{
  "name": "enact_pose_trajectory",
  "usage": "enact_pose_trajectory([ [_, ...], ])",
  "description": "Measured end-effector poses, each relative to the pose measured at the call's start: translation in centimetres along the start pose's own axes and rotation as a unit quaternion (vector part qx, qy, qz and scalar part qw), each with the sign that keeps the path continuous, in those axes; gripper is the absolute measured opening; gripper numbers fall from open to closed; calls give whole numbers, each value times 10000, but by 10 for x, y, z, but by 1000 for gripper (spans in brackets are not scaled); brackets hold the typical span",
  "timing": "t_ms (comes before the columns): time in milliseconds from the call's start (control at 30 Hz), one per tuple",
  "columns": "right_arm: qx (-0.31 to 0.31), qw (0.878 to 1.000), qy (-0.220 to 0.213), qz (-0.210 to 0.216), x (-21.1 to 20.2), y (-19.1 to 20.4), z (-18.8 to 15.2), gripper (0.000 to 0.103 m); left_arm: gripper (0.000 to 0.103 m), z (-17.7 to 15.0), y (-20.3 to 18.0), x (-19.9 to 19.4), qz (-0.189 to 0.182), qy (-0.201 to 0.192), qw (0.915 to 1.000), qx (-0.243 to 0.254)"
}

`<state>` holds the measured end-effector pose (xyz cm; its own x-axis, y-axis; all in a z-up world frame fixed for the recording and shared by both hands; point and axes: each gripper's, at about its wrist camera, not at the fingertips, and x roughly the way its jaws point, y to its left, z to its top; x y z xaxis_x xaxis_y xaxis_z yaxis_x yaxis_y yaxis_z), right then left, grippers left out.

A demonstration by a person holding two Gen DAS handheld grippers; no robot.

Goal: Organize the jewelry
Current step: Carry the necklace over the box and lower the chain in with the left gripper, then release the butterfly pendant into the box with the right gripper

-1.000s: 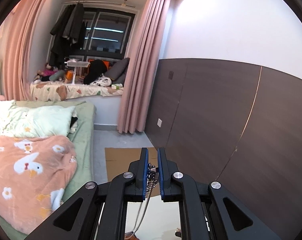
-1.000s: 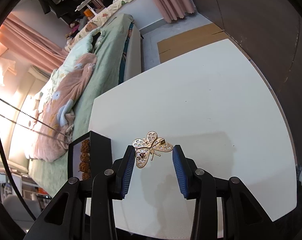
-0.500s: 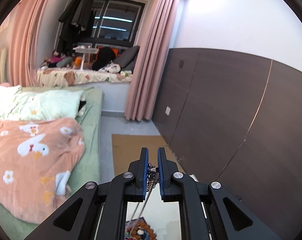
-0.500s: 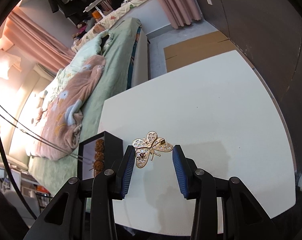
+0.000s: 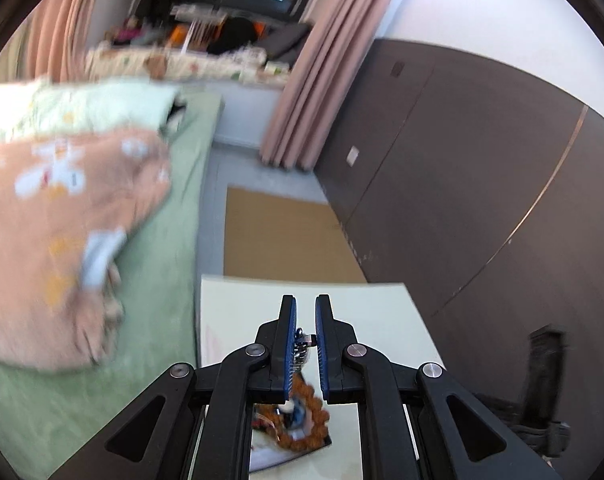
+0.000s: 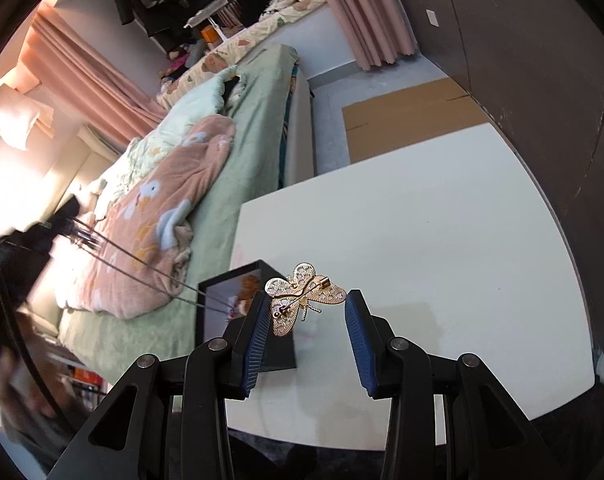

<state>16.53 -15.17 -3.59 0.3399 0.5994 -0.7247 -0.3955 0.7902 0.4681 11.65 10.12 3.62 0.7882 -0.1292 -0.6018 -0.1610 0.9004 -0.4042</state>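
My left gripper (image 5: 305,340) is shut on a silver chain necklace (image 5: 301,350) that hangs down between its blue pads, above a black jewelry box (image 5: 290,446) holding a brown bead bracelet (image 5: 307,416). My right gripper (image 6: 307,320) is shut on a gold filigree butterfly brooch (image 6: 302,298), held across its wide-set blue pads above the white table (image 6: 442,240). The black jewelry box (image 6: 242,312) stands to the left of the right gripper. The taut chain (image 6: 142,268) runs to the box from the left.
The white table (image 5: 366,304) stands against a dark brown wall panel (image 5: 482,184). A bed with a green sheet and a peach blanket (image 6: 162,216) lies left of the table. Cardboard (image 6: 406,116) lies on the floor beyond it.
The left gripper has tilted down and come lower over the table, so the box with the bead bracelet now shows beneath it. The right gripper has moved nearer the box, still holding the brooch.
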Motion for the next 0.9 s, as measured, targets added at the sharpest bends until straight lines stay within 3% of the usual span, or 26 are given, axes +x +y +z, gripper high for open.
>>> enact_pose_trajectory([
  [100,-41,10000,-44,-58,-1,10,-3,40,20,-21,19,23,0,435,9983,-388],
  [167,-83,9999,-94,-79,-1,17,-3,40,64,-37,25,30,11,530,9975,-471],
  [233,-151,9997,-154,-103,0,22,-3,40,76,-49,29,28,-53,477,9977,-478],
  [500,-270,9995,-171,-7,14,43,-7,40,76,-68,45,18,124,338,9986,-395],
  [700,-400,9988,-166,219,26,63,-7,40,76,-72,66,6,543,74,9981,-275],
  [800,-387,9972,-273,580,30,74,-4,41,76,-73,82,2,536,88,9977,-409],
  [833,-403,9960,-262,753,31,80,-2,43,76,-73,87,0,561,83,9973,-470],
  [900,-399,9950,-268,877,34,86,1,76,76,-73,98,-4,609,53,9964,-590],
])
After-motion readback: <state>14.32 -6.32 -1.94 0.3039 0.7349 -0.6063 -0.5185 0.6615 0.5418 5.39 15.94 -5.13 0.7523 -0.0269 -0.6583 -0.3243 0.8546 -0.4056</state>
